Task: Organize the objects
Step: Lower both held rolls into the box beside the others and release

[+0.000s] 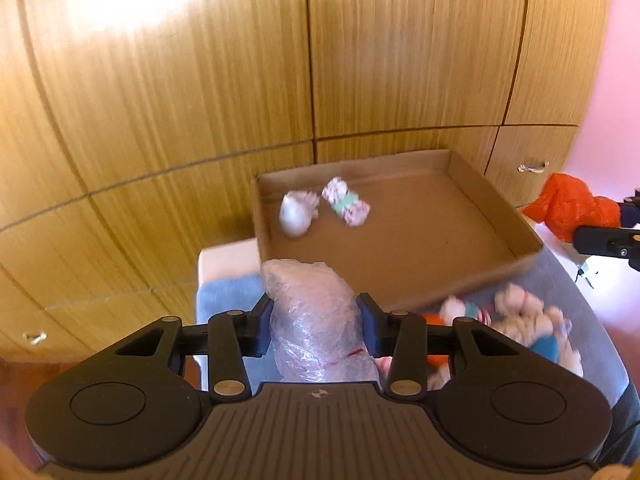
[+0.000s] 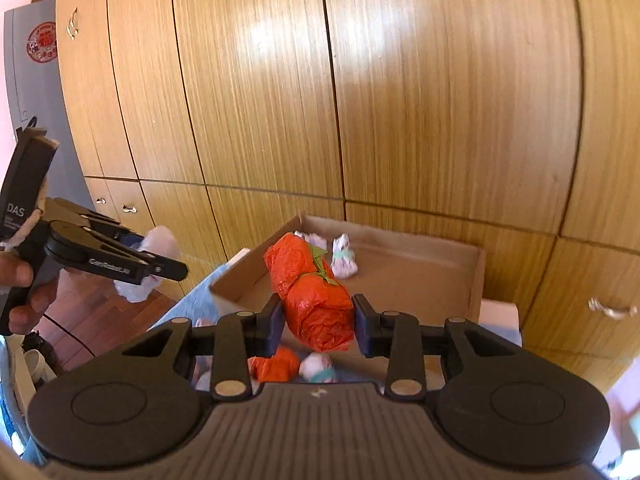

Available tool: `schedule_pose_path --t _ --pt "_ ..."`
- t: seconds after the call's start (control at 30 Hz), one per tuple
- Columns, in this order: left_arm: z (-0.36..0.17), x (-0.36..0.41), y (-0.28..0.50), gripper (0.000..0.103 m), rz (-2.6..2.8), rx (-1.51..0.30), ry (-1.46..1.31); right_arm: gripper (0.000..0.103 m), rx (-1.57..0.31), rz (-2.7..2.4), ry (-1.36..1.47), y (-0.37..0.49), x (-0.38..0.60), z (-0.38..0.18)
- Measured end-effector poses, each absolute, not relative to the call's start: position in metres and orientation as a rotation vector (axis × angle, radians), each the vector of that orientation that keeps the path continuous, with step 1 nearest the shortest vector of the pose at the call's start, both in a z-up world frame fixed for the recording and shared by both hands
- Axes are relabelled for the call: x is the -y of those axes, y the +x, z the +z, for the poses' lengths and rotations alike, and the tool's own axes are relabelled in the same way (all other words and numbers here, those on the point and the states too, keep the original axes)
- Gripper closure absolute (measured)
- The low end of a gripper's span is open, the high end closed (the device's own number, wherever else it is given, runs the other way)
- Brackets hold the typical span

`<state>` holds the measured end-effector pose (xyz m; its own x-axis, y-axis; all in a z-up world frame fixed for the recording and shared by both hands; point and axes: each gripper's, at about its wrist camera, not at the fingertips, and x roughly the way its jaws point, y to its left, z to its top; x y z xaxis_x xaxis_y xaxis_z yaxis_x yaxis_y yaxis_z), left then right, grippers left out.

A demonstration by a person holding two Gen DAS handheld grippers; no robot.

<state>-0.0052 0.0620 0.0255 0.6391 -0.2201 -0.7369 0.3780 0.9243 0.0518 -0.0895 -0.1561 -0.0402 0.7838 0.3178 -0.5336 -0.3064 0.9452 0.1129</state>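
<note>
My left gripper [image 1: 316, 320] is shut on a clear plastic-wrapped bundle [image 1: 312, 312], held in the air in front of a shallow cardboard box [image 1: 496, 208]. Two small wrapped bundles, a whitish one [image 1: 296, 212] and a white-and-green one [image 1: 346, 202], lie at the back left of the box. In the right wrist view my right gripper [image 2: 318, 322] is shut on an orange plastic-wrapped bundle [image 2: 316, 288], held above the near edge of the same box [image 2: 476, 276]. The left gripper [image 2: 160, 270] with its pale bundle shows at the left of that view, gripped by a hand [image 2: 18, 280].
A pile of several small wrapped bundles [image 1: 528, 320] lies on the grey surface in front of the box, with an orange one [image 2: 274, 364] and a white-green one [image 2: 318, 368] below my right gripper. Wooden cabinet doors [image 1: 200, 100] rise right behind the box. A pink wall [image 1: 620, 80] stands at the right.
</note>
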Motion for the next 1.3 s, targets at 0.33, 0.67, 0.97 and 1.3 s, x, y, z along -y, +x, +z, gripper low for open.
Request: schedule_pose_path --t 0.33,0.67,0.97,1.3 --pt "0.000 -0.029 0.074 0.053 -0.384 -0.927 0.192 0.070 -0.680 0.402 0.002 0.010 0.183 -0.054" --pt "-0.046 -0.018 0.124 0.053 -0.370 -0.993 0.192 0.070 -0.784 0.416 -0.034 0.070 0.169 -0.096" --pt "-0.077 -0.005 0.162 0.053 -0.339 -0.993 0.274 0.070 -0.866 0.419 -0.100 0.103 0.154 -0.129" --pt "-0.083 -0.004 0.178 0.053 -0.330 -0.977 0.283 0.070 -0.895 0.419 -0.173 0.122 0.139 -0.149"
